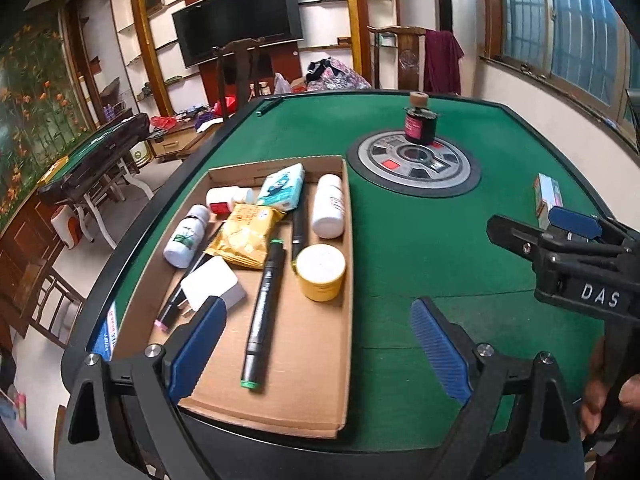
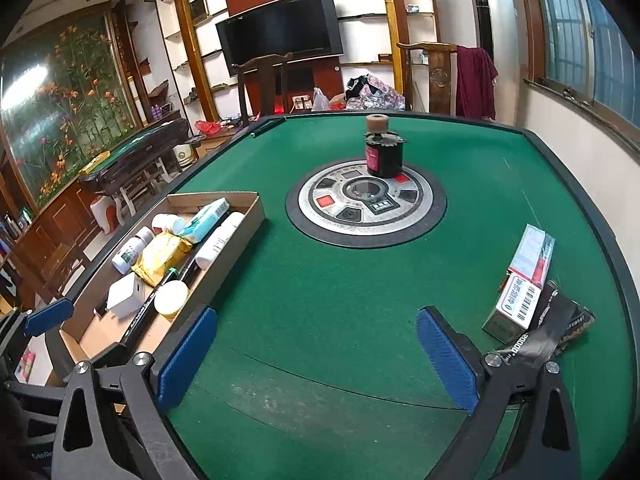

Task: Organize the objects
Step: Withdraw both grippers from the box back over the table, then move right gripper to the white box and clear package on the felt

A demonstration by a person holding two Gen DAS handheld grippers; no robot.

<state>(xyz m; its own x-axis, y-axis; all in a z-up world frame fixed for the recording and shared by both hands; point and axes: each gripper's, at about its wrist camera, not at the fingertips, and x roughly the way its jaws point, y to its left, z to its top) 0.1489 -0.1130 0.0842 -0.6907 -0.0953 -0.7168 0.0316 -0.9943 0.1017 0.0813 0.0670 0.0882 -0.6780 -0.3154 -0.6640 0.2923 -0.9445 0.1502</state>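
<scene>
Daylight via windows at right, room evenly bright, soft shadows only. Glare on flower mural at left. Heavy fisheye bend + black vignette at corners, both views. Slight blur on marker; table felt sharp.

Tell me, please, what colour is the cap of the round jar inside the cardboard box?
The round jar has a cream-white cap on a yellow body; the left wrist view shows it best.

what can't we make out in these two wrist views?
- Black packet, right wrist view: partly under the carton; print too small.
- Pink-tipped pen, left wrist view: mostly hidden by the white charger.
- Cardboard tray near corner, right wrist view: blocked by the right gripper finger.
</scene>
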